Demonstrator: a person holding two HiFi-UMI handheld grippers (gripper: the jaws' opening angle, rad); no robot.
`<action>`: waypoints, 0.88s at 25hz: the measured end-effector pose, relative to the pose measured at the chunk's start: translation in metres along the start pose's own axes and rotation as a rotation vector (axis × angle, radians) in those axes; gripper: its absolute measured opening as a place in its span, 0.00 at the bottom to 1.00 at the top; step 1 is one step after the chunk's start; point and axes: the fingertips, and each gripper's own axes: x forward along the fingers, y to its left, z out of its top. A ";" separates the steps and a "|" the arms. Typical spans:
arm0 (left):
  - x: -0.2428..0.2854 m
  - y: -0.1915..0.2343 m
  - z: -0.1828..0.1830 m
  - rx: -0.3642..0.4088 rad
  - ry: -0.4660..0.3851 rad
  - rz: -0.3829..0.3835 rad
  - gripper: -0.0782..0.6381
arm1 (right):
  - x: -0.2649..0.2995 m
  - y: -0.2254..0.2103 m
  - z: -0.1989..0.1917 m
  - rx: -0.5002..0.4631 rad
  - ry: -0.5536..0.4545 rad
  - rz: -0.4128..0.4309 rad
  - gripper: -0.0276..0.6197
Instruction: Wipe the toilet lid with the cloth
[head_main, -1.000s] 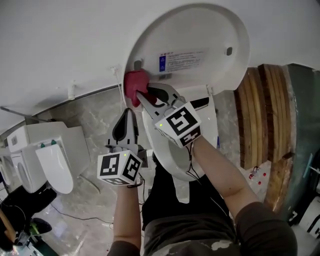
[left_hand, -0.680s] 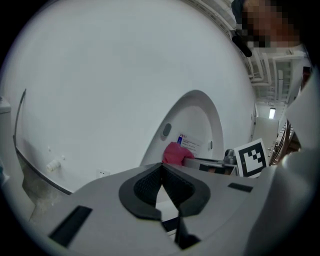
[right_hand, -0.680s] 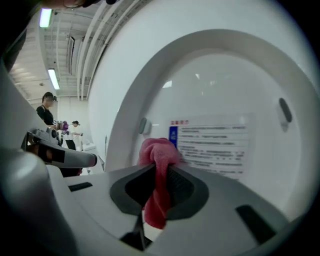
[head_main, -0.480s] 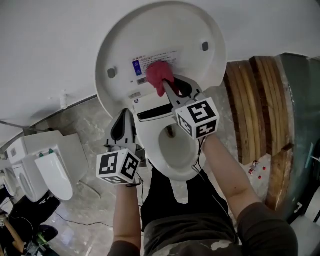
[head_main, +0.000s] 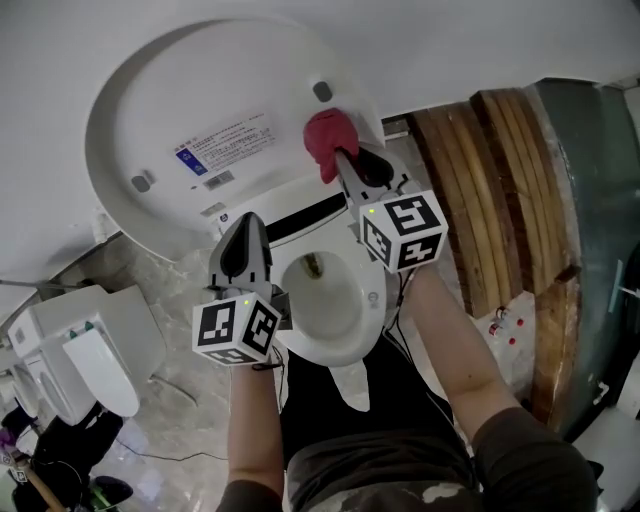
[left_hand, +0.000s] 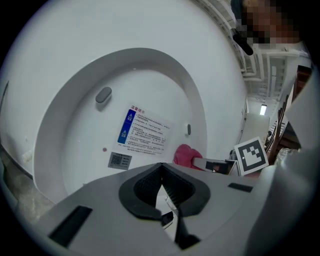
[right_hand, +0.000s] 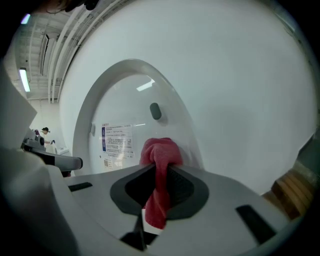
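Right gripper (head_main: 341, 160) pinches the red cloth (head_main: 327, 136) at the raised toilet lid's (head_main: 180, 105) right rim; the lid's broad face stretches leftward from it; left gripper (head_main: 247, 224), jaws pressed together and empty, hangs below the lid.

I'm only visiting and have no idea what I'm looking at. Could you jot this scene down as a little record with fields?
Toilet lid: white, raised, its inner face showing a printed label
Right tongs: shut on the red cloth, which sits against the lid near its right edge, just below a grey bumper
Left tongs: shut, holding nothing, beside the left of the toilet seat
Nearby: wooden boards on the right, other toilets on the left
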 end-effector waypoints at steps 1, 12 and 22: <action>0.003 -0.005 -0.003 -0.005 0.003 -0.007 0.12 | -0.002 -0.003 -0.001 0.000 0.003 -0.005 0.11; -0.039 0.068 0.006 0.029 -0.006 0.111 0.12 | 0.014 0.099 -0.011 -0.070 0.036 0.173 0.11; -0.098 0.141 0.006 0.007 0.012 0.158 0.12 | 0.071 0.279 -0.034 -0.175 0.057 0.439 0.11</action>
